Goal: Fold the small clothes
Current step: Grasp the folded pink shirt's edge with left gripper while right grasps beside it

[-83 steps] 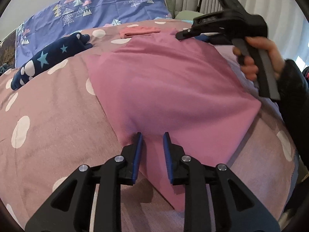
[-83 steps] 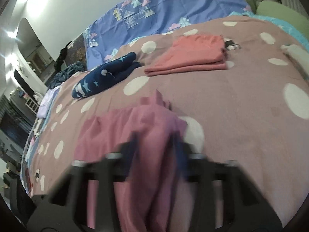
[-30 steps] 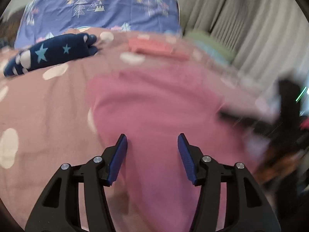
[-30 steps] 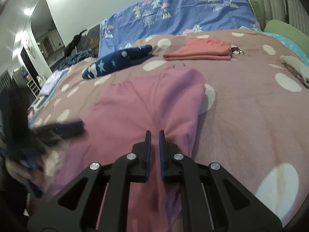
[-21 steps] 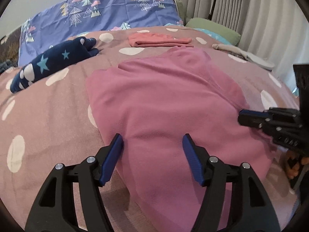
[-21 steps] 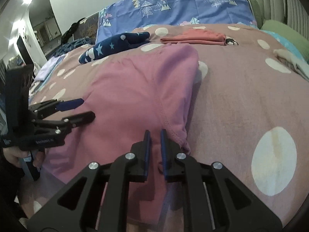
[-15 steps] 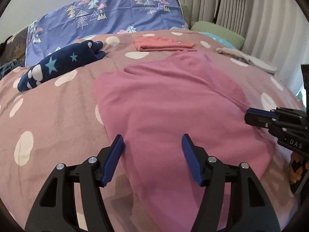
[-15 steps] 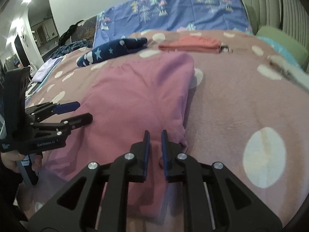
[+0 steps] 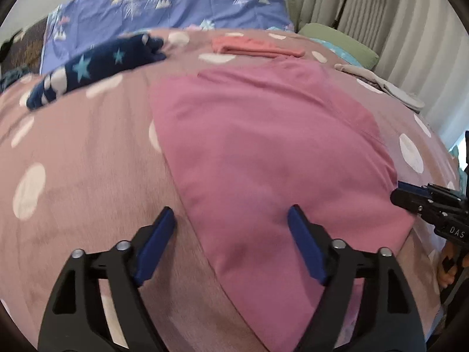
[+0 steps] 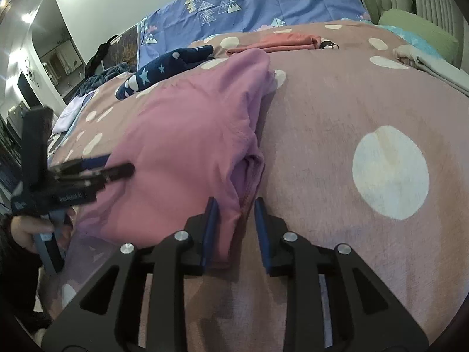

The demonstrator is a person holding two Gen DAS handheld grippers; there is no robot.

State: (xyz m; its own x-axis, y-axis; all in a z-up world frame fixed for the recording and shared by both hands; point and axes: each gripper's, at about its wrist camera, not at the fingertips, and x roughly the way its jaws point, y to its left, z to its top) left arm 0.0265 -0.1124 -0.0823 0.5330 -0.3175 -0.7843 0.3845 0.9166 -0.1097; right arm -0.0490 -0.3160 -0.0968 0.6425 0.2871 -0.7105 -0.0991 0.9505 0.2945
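A pink garment (image 9: pixel 263 152) lies folded flat on the dotted blanket (image 9: pixel 73 161). My left gripper (image 9: pixel 231 234) hovers over its near left edge. Its jaws are wide and still opening, and the cloth edge below them is not pinched. In the right wrist view the same garment (image 10: pixel 187 135) shows doubled layers at its near right corner. My right gripper (image 10: pixel 236 208) straddles that corner with its jaws opening, and the pads do not clamp the cloth. Each gripper also shows in the other's view: the right gripper (image 9: pixel 410 196) and the left gripper (image 10: pixel 117 167), held by a hand.
A folded coral garment (image 9: pixel 255 47) and a navy star-patterned piece (image 9: pixel 96 64) lie farther back on the bed. Behind them are a blue patterned pillow (image 10: pixel 249 6) and a green pillow (image 9: pixel 337 41). Pale folded cloth (image 9: pixel 381 85) lies at the right edge.
The right jaws, earlier shut, have parted at the garment's near corner. The left jaws have spread wider. The garment now rests flat, folded over on itself.
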